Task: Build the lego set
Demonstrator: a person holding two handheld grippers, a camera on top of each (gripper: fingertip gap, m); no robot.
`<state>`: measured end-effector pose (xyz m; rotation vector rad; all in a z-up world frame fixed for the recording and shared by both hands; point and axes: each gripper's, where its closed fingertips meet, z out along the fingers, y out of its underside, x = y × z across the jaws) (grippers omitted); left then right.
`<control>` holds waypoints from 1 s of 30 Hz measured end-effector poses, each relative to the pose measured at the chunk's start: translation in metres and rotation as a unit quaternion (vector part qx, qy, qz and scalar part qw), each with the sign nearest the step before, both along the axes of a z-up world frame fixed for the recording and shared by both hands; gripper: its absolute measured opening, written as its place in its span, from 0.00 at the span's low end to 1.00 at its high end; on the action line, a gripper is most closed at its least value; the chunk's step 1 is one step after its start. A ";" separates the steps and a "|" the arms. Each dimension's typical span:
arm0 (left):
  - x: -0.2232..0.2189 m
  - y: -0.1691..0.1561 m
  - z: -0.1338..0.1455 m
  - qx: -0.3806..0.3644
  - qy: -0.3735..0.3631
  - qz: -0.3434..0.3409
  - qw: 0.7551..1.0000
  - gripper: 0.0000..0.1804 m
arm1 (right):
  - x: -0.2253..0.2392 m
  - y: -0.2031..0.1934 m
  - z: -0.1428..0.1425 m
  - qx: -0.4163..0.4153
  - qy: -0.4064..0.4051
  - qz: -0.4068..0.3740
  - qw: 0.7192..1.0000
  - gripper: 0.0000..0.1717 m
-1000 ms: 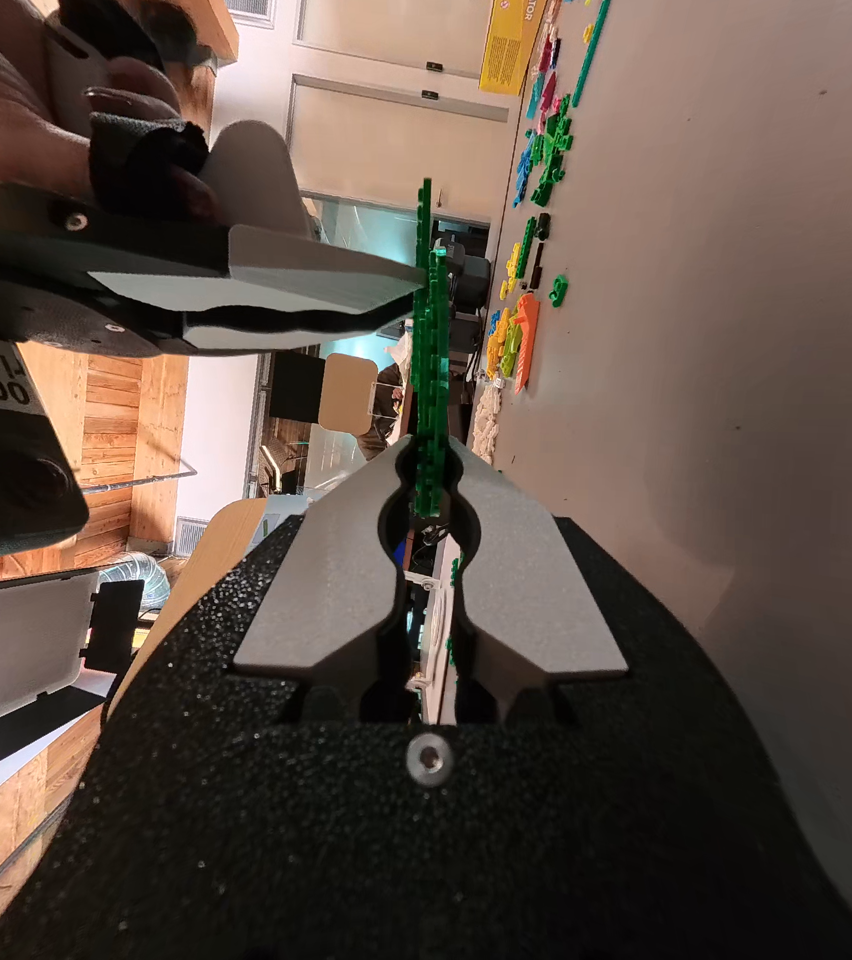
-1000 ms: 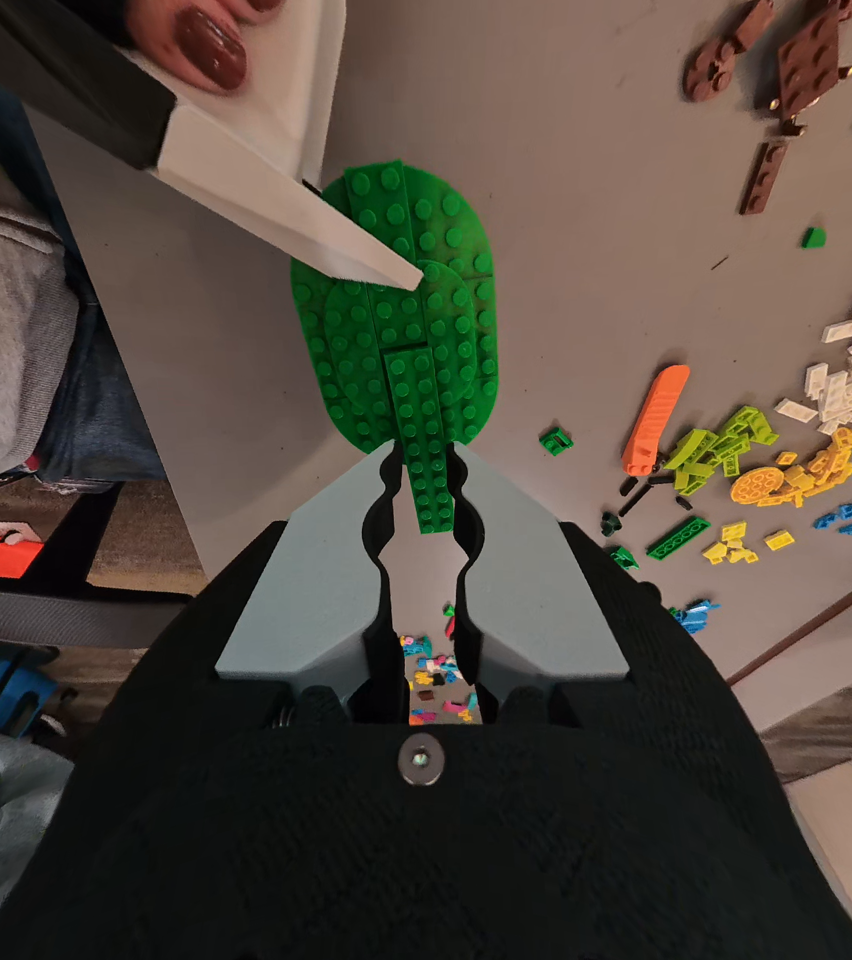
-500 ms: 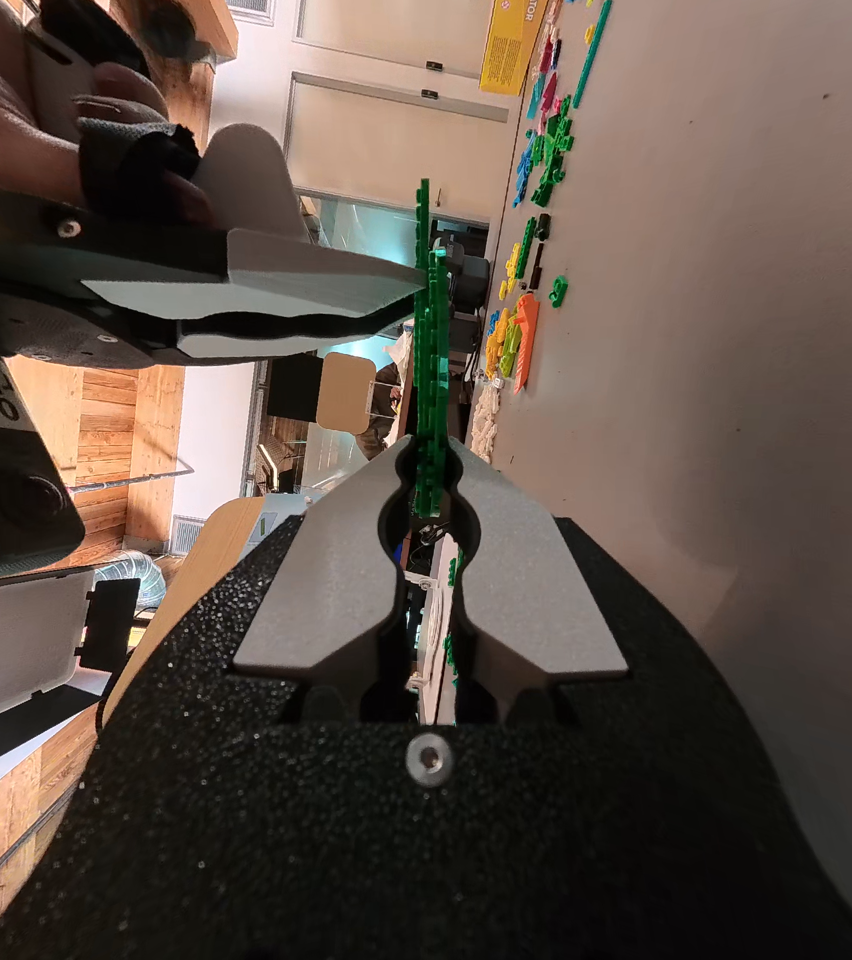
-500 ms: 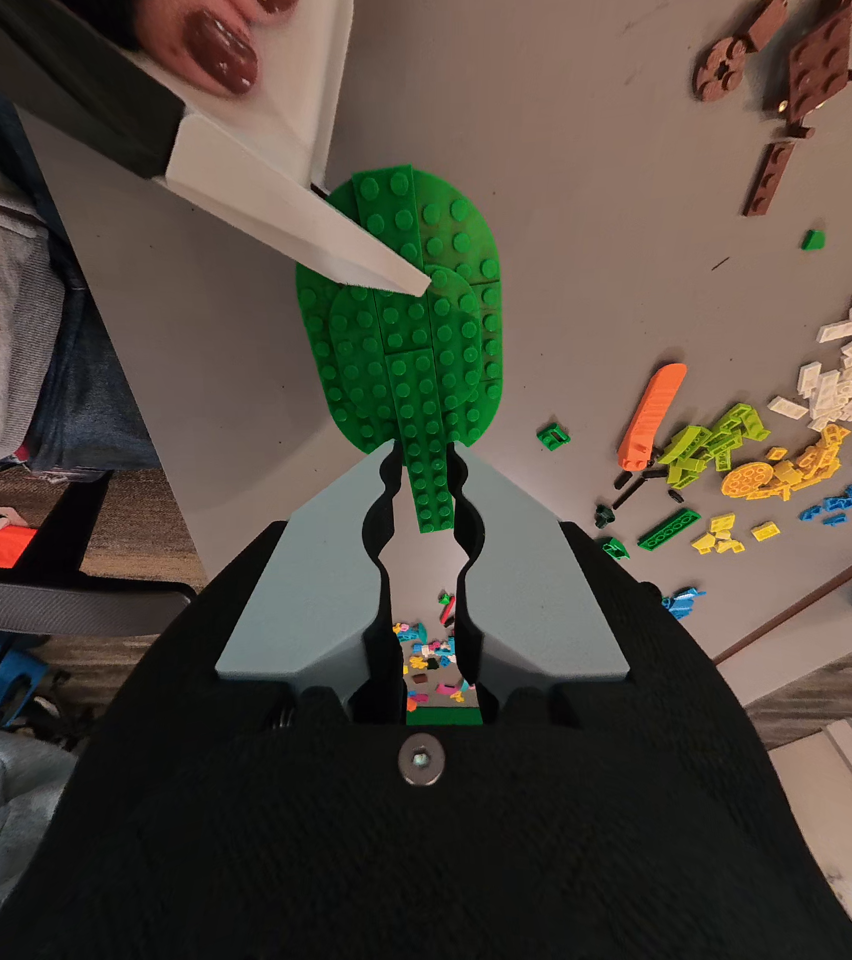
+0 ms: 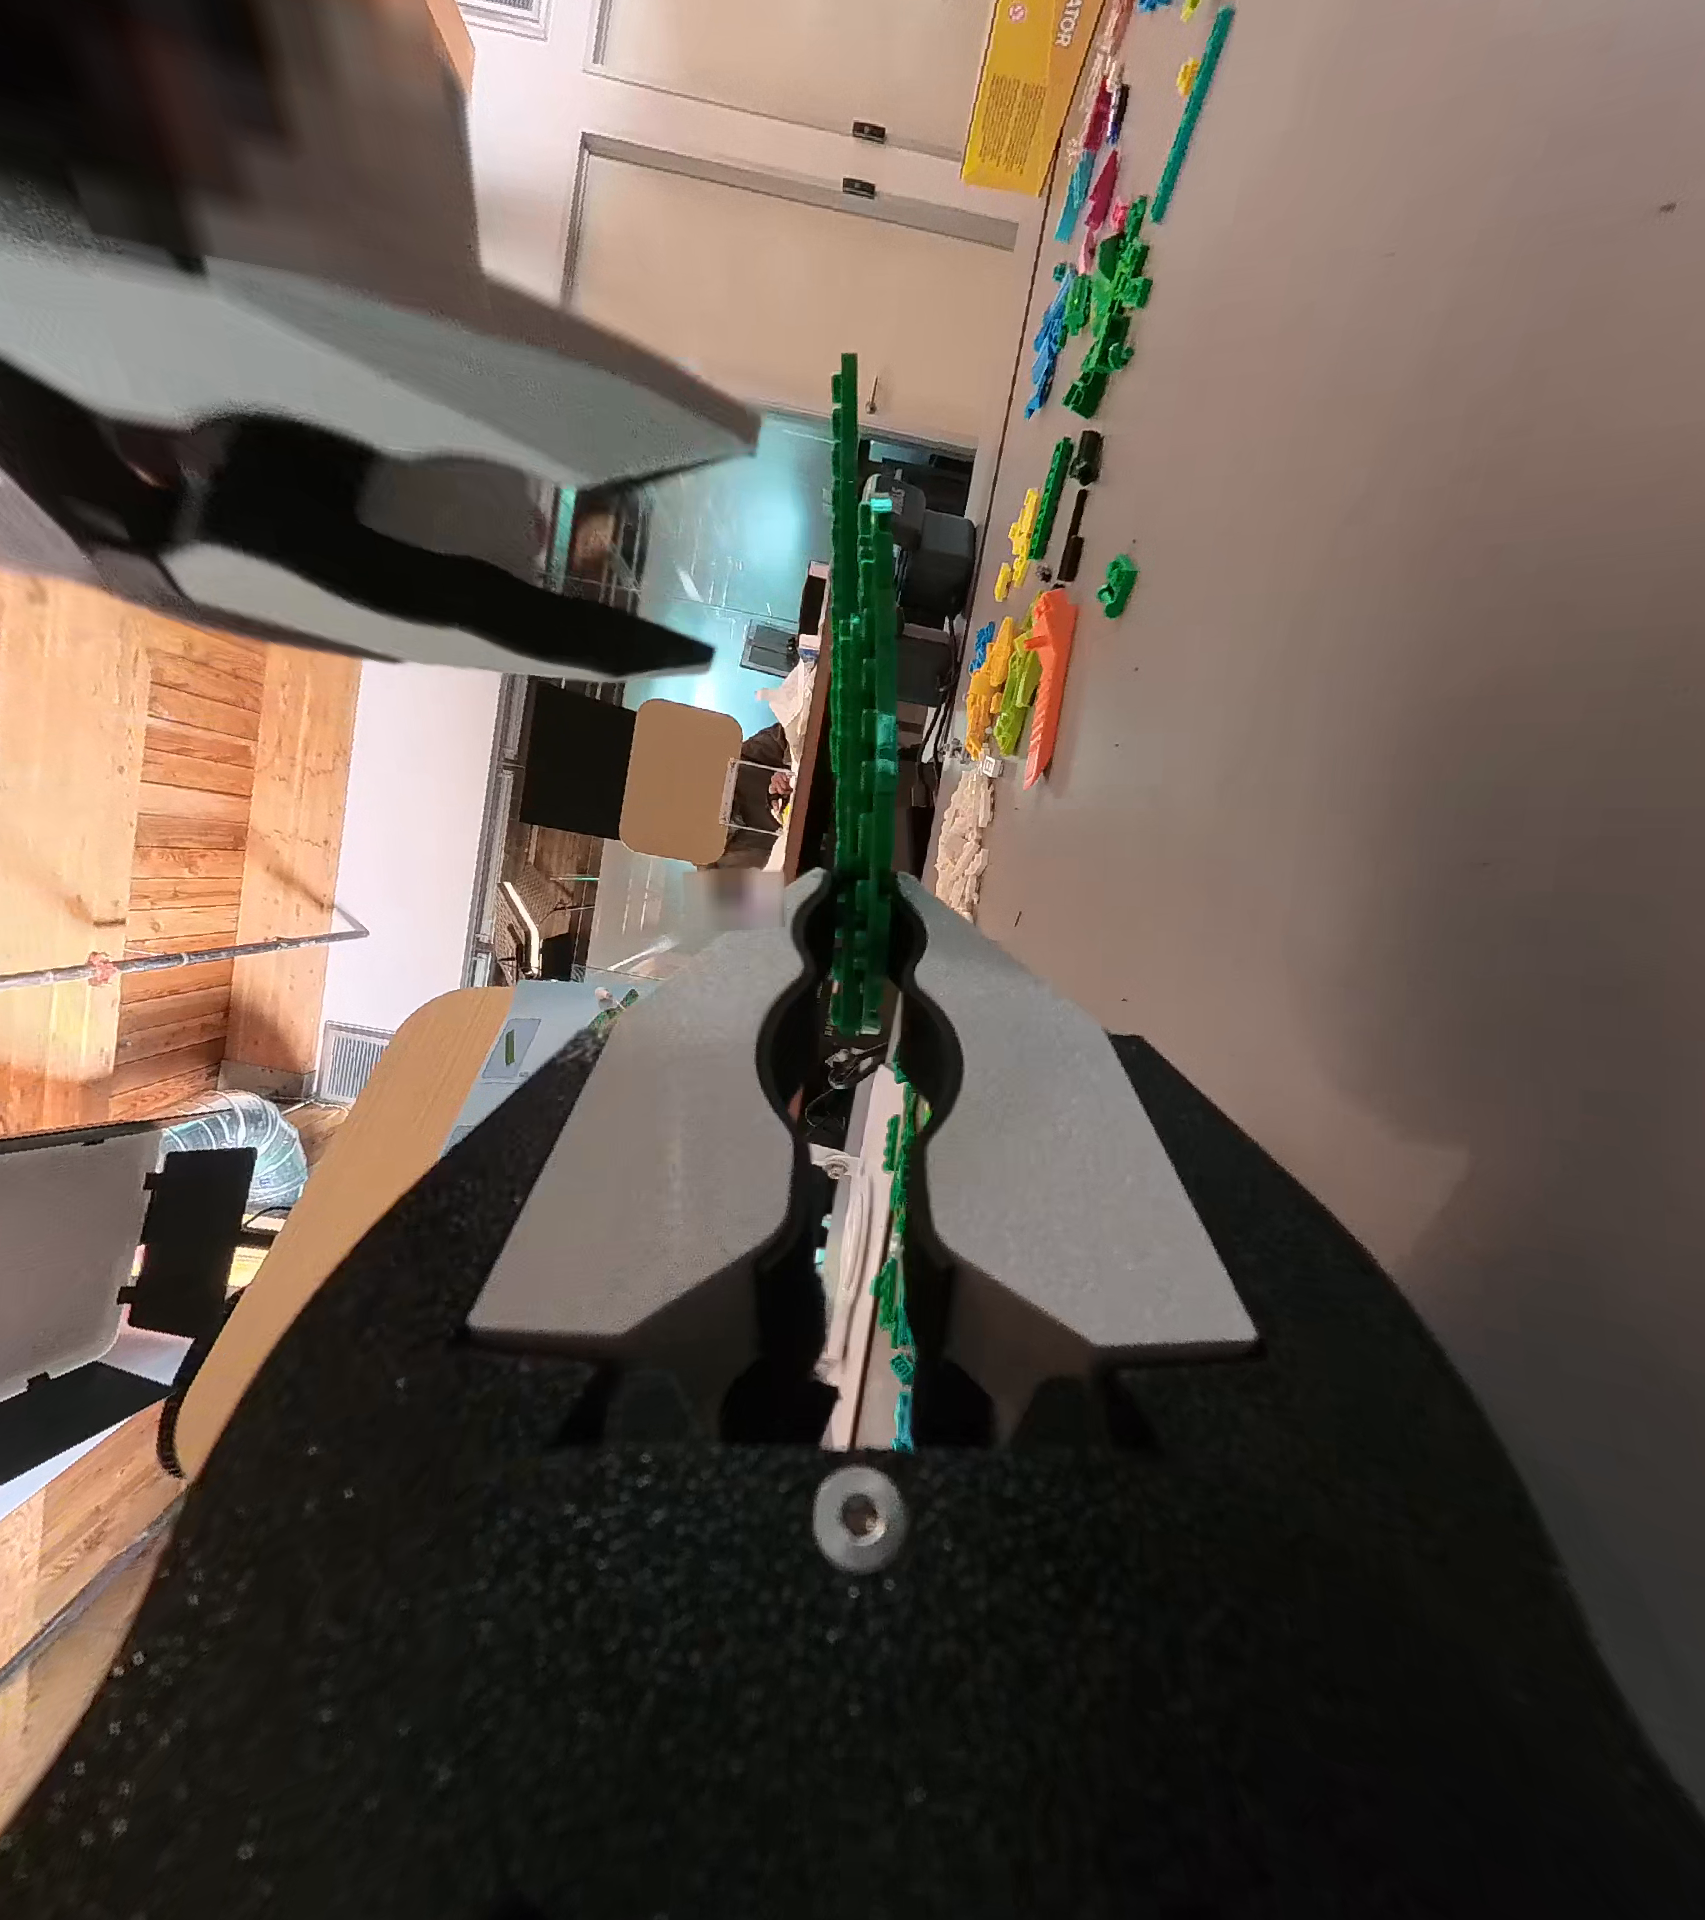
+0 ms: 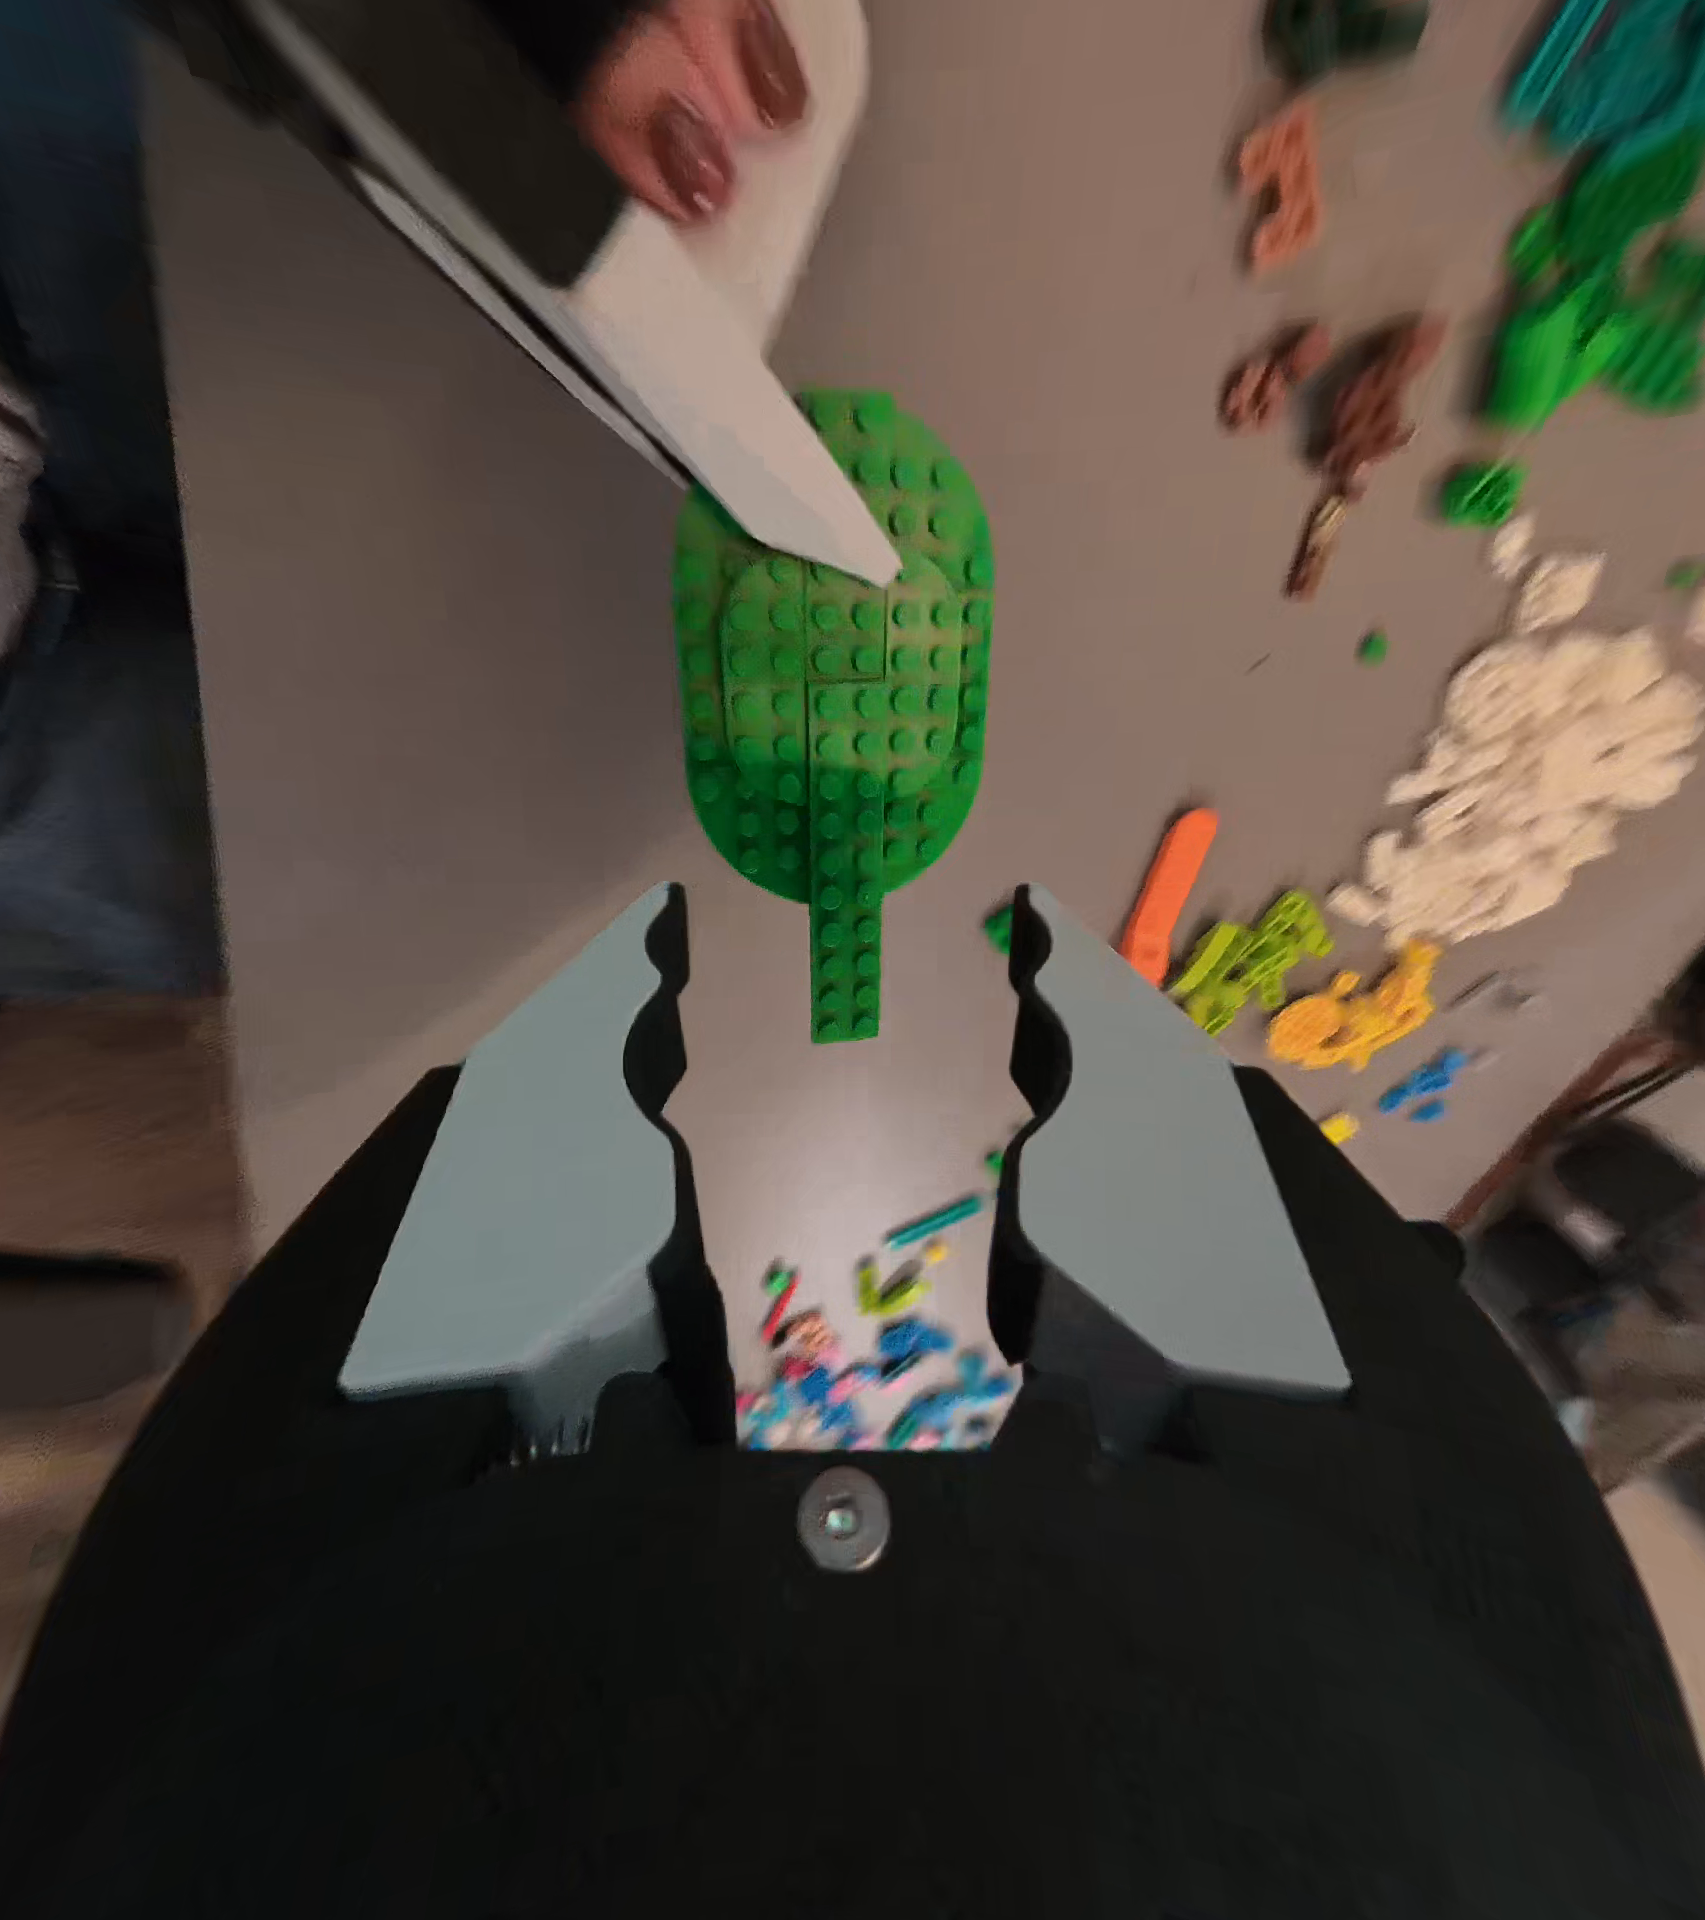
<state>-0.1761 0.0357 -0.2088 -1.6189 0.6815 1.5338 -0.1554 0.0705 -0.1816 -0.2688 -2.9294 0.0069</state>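
Note:
My left gripper (image 5: 858, 894) is shut on the edge of a green oval brick-plate assembly (image 5: 863, 675), held edge-on above the grey table (image 5: 1450, 727). In the right wrist view the assembly (image 6: 827, 686) shows its studded face, with a long narrow green plate (image 6: 846, 935) sticking out of its near end. A left finger (image 6: 775, 468) lies across its far part. My right gripper (image 6: 848, 904) is open: the narrow plate stands between its fingertips with a clear gap on each side. The right gripper also shows open in the left wrist view (image 5: 723, 540), just left of the assembly.
Loose bricks lie on the table: an orange piece (image 6: 1170, 894), lime and yellow pieces (image 6: 1263, 956), a white pile (image 6: 1534, 758), brown pieces (image 6: 1347, 405), green pieces (image 6: 1606, 312). A yellow box (image 5: 1024, 94) stands at the far end. A person's leg (image 6: 27, 727) is left of the table edge. My right fingertips sit around 6 cm from my left ones.
My right gripper was shut on the long narrow green plate; it has opened wide and drawn back a little. The plate stays on the assembly. My left gripper keeps its hold.

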 end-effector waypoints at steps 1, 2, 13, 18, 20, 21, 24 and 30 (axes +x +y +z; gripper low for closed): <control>0.000 0.000 0.000 0.001 -0.004 0.000 1.000 0.02 | 0.001 -0.008 0.003 -0.029 0.040 0.040 0.998 0.36; -0.001 0.000 0.000 0.003 -0.009 -0.001 1.000 0.03 | 0.005 -0.018 0.005 -0.063 0.078 0.081 0.992 0.37; 0.001 -0.001 0.002 0.017 -0.048 -0.013 0.999 0.03 | -0.004 -0.017 -0.038 0.030 0.409 0.230 0.882 0.43; 0.003 -0.001 0.002 0.020 -0.057 -0.019 0.998 0.03 | -0.015 -0.018 -0.033 0.032 0.458 0.232 0.858 0.26; 0.004 -0.001 0.003 0.022 -0.060 -0.022 0.998 0.03 | -0.016 -0.019 -0.030 0.035 0.469 0.240 0.849 0.14; 0.005 -0.001 0.002 0.021 -0.062 -0.024 0.998 0.03 | -0.016 -0.019 -0.028 0.037 0.474 0.246 0.845 0.10; 0.006 0.000 0.001 0.017 -0.070 -0.027 0.997 0.03 | -0.017 -0.020 -0.026 0.045 0.484 0.254 0.836 0.05; 0.007 -0.001 -0.001 0.015 -0.086 -0.030 0.996 0.03 | -0.016 -0.020 -0.028 0.058 0.482 0.263 0.834 0.05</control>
